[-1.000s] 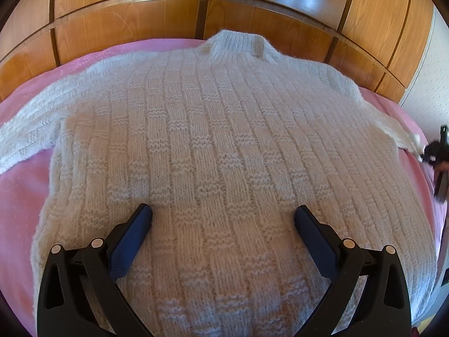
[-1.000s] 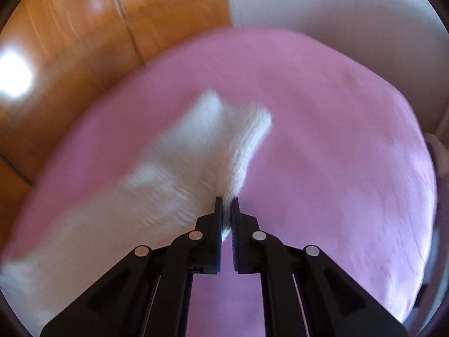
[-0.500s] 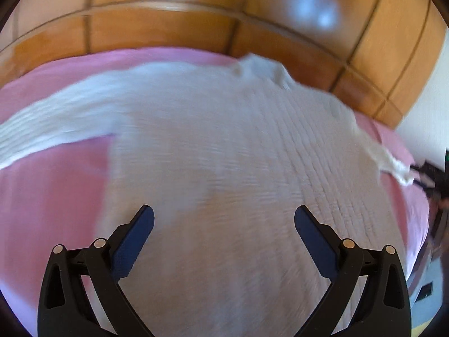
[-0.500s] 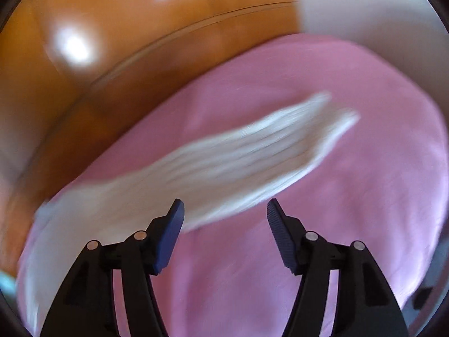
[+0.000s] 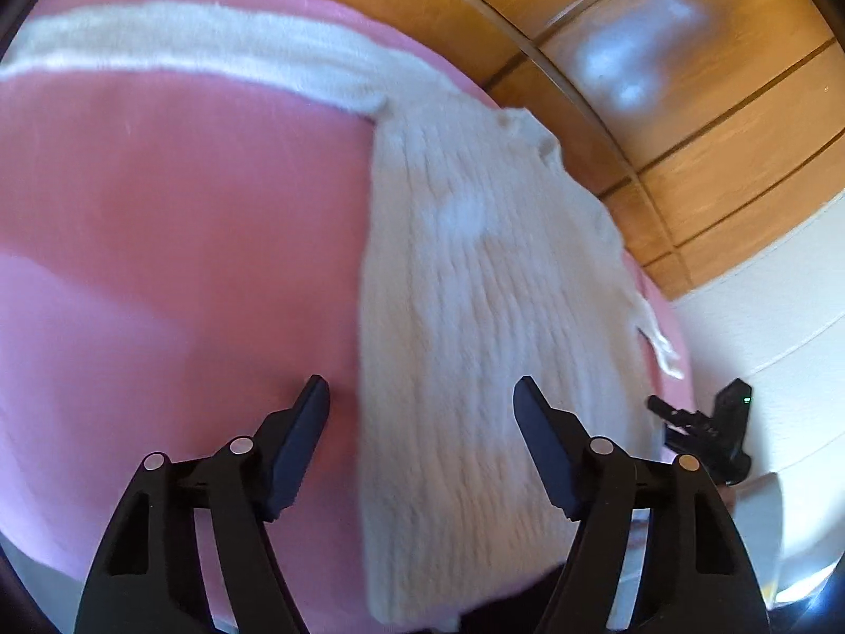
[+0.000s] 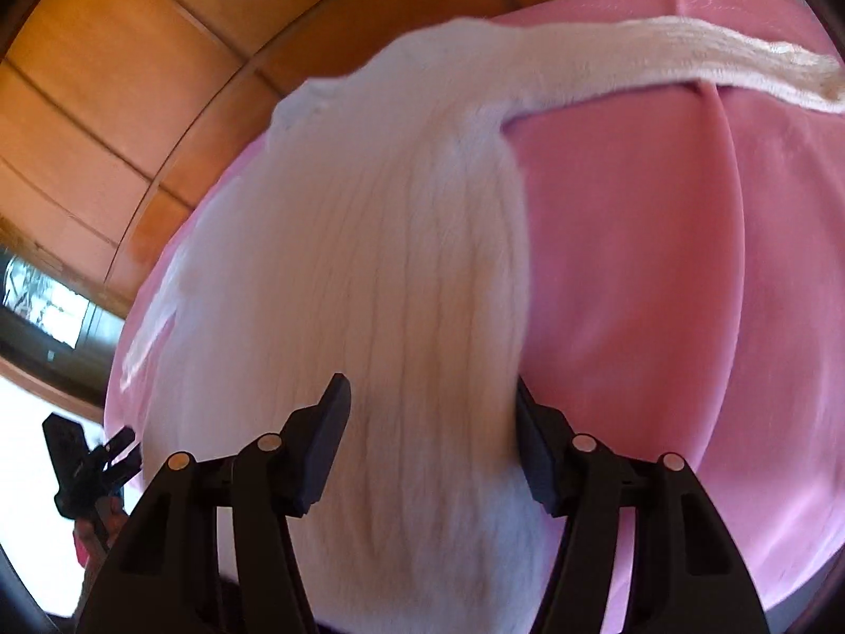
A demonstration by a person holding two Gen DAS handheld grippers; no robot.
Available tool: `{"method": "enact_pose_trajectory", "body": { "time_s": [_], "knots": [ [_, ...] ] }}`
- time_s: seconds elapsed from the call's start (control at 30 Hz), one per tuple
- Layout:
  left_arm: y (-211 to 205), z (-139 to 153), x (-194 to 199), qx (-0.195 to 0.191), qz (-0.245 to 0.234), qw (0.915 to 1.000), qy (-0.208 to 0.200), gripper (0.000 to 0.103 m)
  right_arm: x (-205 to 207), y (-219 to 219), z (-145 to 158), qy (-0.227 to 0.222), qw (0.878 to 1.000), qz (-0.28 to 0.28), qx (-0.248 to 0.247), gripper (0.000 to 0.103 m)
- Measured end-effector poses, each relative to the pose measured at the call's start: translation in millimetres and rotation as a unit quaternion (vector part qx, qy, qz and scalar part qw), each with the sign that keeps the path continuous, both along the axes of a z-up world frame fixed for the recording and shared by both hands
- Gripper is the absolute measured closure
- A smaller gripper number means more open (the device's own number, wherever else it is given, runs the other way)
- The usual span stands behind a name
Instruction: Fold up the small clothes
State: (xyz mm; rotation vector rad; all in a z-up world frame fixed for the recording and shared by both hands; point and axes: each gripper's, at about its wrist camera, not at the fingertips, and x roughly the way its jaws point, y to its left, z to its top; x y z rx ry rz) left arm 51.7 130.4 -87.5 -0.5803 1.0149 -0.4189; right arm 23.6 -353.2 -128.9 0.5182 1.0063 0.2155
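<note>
- Sweater [image 5: 475, 317] flat on pink bed [image 5: 185, 238], sleeve [image 5: 185, 47] toward 10 o'clock.
- Left gripper [image 5: 420, 422], right gripper [image 6: 430, 422]: jaws spread, holding nothing.
- We judge knit soft, floppy, stretchy; take it by side hem or cuff.

Left tool [image 5: 421, 396] and right tool [image 6: 430, 396] both gape wide.

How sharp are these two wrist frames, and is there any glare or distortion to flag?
Left wrist: the sweater knit is smeared by motion blur, a glare patch sits on the wooden headboard, and the fisheye bends its panel lines. Right wrist: the sweater body is soft too, the pink bedspread bulges barrel-like, and the fingers stay crisp.
</note>
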Motion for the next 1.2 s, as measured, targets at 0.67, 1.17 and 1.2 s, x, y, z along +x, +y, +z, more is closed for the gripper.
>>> {"method": "enact_pose_trajectory", "body": {
  "time_s": [0.67,1.17,1.2],
  "knots": [
    [12.2,30.7,-21.2,0.094,0.015,0.9954,-0.010,0.097,-71.2,-5.2,6.8,0.021,0.993,0.039,-0.111,0.098],
    [-99.0,24.2,72.4,0.203,-0.031,0.9758,-0.075,0.036,-40.2,-176.5,22.4,-0.039,0.969,-0.241,0.036,0.050],
    [-103.0,17.7,76.9,0.212,-0.033,0.9743,-0.068,0.032,-36.4,-195.0,19.7,-0.040,0.961,-0.268,0.046,0.050]
  ]
}}
